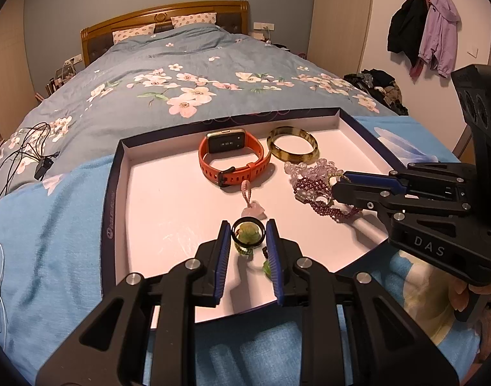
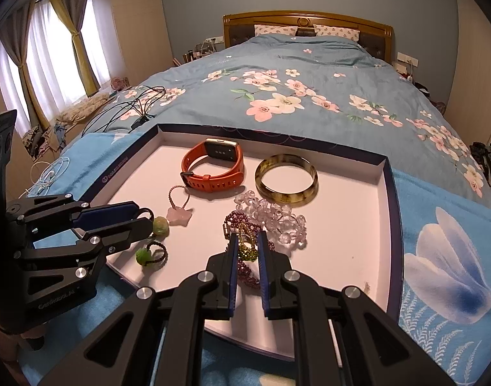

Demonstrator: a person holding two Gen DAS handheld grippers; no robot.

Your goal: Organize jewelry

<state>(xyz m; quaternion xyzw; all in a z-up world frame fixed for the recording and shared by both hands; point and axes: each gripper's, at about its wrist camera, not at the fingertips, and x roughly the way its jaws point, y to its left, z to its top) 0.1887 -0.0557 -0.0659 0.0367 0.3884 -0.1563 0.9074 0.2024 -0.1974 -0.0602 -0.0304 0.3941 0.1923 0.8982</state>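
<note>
A shallow white tray [image 1: 168,193] [image 2: 341,251] lies on the bed. In it are an orange watch [image 1: 232,157] [image 2: 213,167], a brown bangle [image 1: 292,144] [image 2: 285,180], a clear bead bracelet [image 2: 277,215], a purple bead bracelet [image 1: 313,189], a pink star charm [image 1: 253,209] [image 2: 179,214] and a second green charm on a dark loop [image 2: 145,254]. My left gripper [image 1: 248,233] is shut on a green charm with a black ring [image 1: 248,233] [image 2: 160,225]. My right gripper [image 2: 247,241] [image 1: 337,181] is closed around a gold-green piece [image 2: 247,247] on the purple beads.
The tray sits on a light blue blanket [image 1: 52,225] over a floral duvet [image 2: 277,80]. Black cables [image 1: 17,157] and white cables [image 2: 49,170] lie to the tray's left. Coats [image 1: 422,29] hang on the right wall.
</note>
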